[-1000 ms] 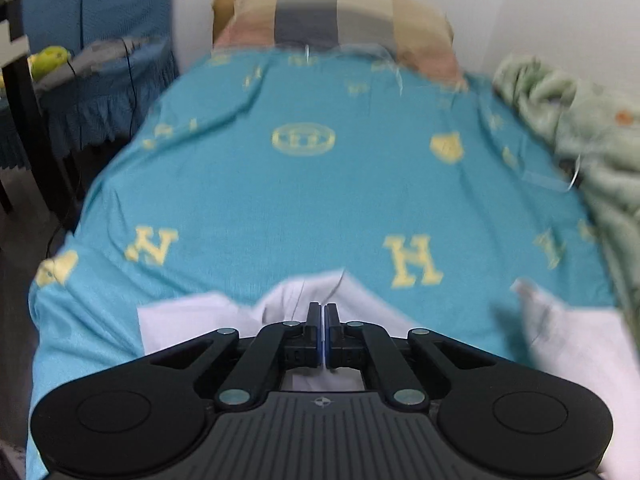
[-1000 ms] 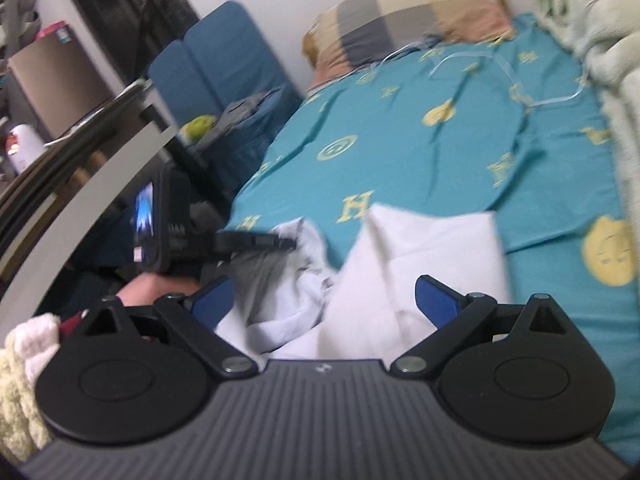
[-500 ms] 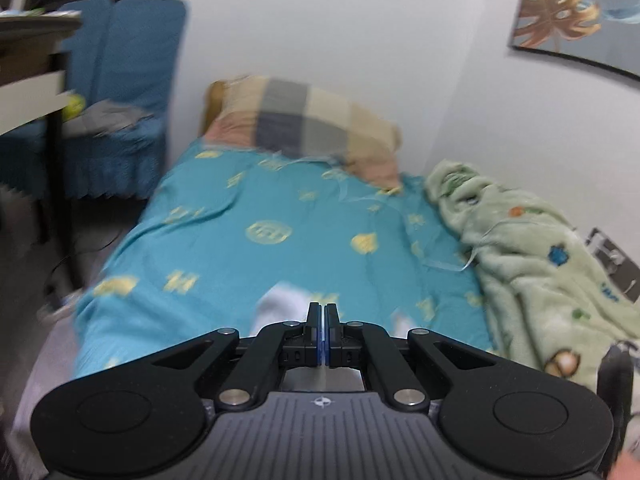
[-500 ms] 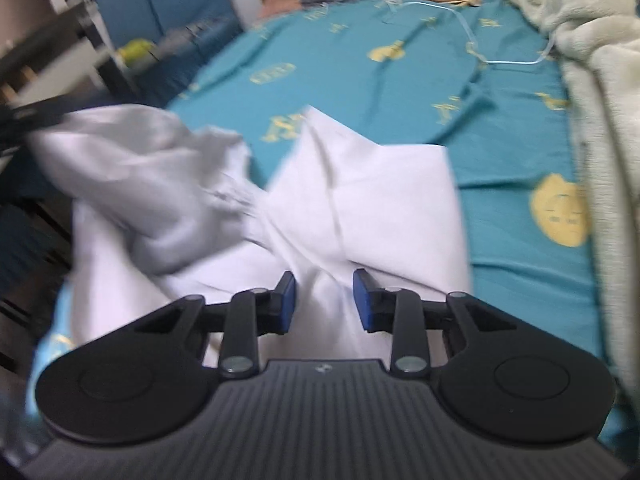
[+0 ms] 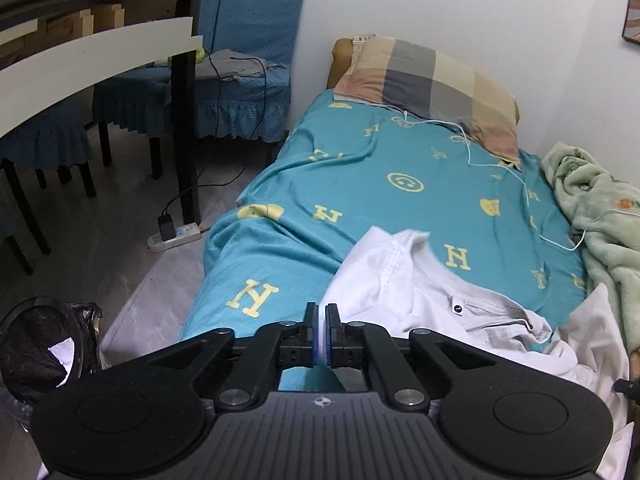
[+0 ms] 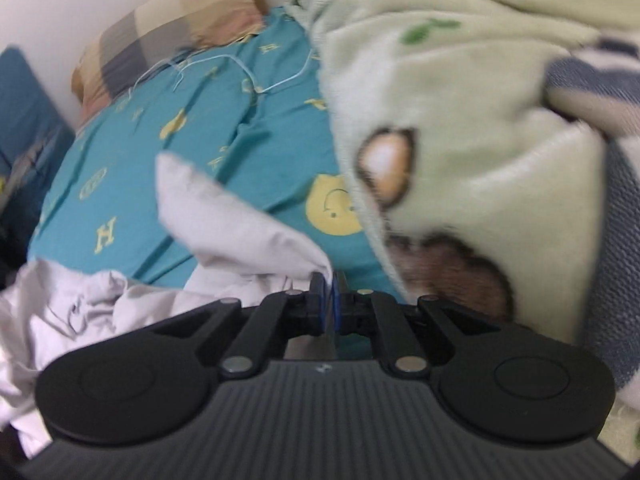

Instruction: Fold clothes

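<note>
Ahead of both grippers: white shirt (image 5: 404, 280), crumpled on the teal bedsheet (image 5: 360, 184). Left gripper (image 5: 321, 312): jaws closed on the shirt's left edge. Right gripper (image 6: 329, 282): jaws just closing, now pinched on a shirt corner, green blanket (image 6: 460, 112) just beside on its right.

L gripper (image 5: 321, 312): jaws closed, pinching white fabric edge, pointing steeply down. R gripper (image 6: 329, 286): jaws have just been closing, now clamped w/ white fabric between the pads, also angled down.
</note>
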Motion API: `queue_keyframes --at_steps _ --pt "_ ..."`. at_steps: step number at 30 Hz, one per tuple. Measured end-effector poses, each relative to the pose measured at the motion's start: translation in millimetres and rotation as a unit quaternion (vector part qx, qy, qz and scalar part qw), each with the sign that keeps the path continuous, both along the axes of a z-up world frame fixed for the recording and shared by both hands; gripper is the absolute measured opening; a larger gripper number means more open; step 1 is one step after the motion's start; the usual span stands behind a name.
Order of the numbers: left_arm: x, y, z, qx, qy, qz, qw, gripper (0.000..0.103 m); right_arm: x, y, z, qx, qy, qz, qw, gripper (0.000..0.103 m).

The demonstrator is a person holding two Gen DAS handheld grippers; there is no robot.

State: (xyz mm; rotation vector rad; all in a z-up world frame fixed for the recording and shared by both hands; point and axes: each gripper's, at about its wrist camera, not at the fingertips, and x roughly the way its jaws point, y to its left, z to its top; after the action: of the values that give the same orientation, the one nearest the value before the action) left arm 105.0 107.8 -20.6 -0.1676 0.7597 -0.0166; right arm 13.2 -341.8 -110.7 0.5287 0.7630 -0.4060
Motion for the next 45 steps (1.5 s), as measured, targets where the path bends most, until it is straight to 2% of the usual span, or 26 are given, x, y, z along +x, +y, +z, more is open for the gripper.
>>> queue_keyframes --at_steps 2,6,7,8,9,10,11,12,14,15,18,21,26,32,36,37,39,41,45 --pt "2.5 -4.4 5.3 0.001 -0.01 -0.008 0.9999 0.028 -3.7 1.9 7.0 0.003 -0.022 0.001 1.0 0.01" --pt "13.7 -19.0 14.8 0.005 -0.03 -0.034 0.9989 0.044 -7.7 10.4 23.5 -0.016 -0.062 0.009 0.998 0.012" --pt "19.3 -24.7 16.9 0.009 -0.033 -0.042 0.9985 0.046 -7.5 13.0 27.3 -0.019 -0.07 0.014 0.997 0.019" --pt "25.2 -31.3 18.3 0.015 -0.036 -0.051 0.9979 0.047 -7.3 15.6 31.1 -0.022 -0.078 0.02 0.997 0.033" --pt "32.5 -38.7 18.9 0.022 -0.039 -0.061 0.9971 0.048 -6.3 17.5 33.4 -0.017 -0.087 0.03 0.996 0.039" --pt "41.2 -46.8 18.7 0.029 -0.041 -0.072 0.9961 0.05 1.5 22.0 34.1 -0.005 -0.092 0.049 0.995 0.052" --pt "52.5 -56.2 17.0 0.036 -0.041 -0.083 0.995 0.055 10.6 27.0 34.6 0.007 -0.096 0.068 0.993 0.057" --pt "64.5 -65.2 14.4 0.043 -0.039 -0.095 0.9938 0.056 22.1 31.8 33.6 0.03 -0.093 0.096 0.991 0.057" --pt "97.5 -82.8 0.4 0.048 -0.015 -0.118 0.9918 0.056 42.3 43.9 30.8 0.081 -0.081 0.153 0.982 0.057" --pt "114.1 -90.1 -7.7 0.046 -0.002 -0.128 0.9907 0.056 52.1 51.4 29.5 0.091 -0.068 0.176 0.978 0.057" --pt "157.2 -98.6 -33.7 0.045 0.037 -0.136 0.989 0.058 83.9 73.4 24.4 0.101 -0.017 0.234 0.967 0.055" --pt "178.5 -100.3 -55.2 0.06 0.046 -0.145 0.9865 0.058 112.3 86.5 12.3 0.098 0.022 0.255 0.962 0.056" --pt "194.6 -87.2 -84.5 0.064 0.063 -0.159 0.9832 0.06 144.3 96.6 -10.1 0.076 0.035 0.276 0.957 0.056" --pt "201.2 -88.8 -100.9 0.095 0.06 -0.196 0.9741 0.059 162.6 98.5 -30.6 0.097 0.032 0.304 0.947 0.056" --pt "206.9 -85.1 -112.0 0.087 0.069 -0.207 0.972 0.059 165.0 107.9 -33.5 0.074 0.033 0.329 0.941 0.055" --pt "207.5 -84.9 -114.3 0.09 0.069 -0.21 0.9711 0.059 165.3 111.5 -32.5 0.06 0.034 0.337 0.939 0.054" --pt "207.7 -83.6 -116.3 0.091 0.069 -0.213 0.9705 0.059 165.7 114.3 -30.9 0.046 0.032 0.337 0.94 0.042" --pt "206.6 -83.5 -115.8 0.091 0.068 -0.214 0.9703 0.059 166.5 112.2 -30.7 0.049 0.032 0.327 0.943 0.018" --pt "203.2 -80.1 -112.2 0.077 0.058 -0.227 0.969 0.059 161.7 102.8 -19.6 0.06 0.012 0.298 0.953 0.011"
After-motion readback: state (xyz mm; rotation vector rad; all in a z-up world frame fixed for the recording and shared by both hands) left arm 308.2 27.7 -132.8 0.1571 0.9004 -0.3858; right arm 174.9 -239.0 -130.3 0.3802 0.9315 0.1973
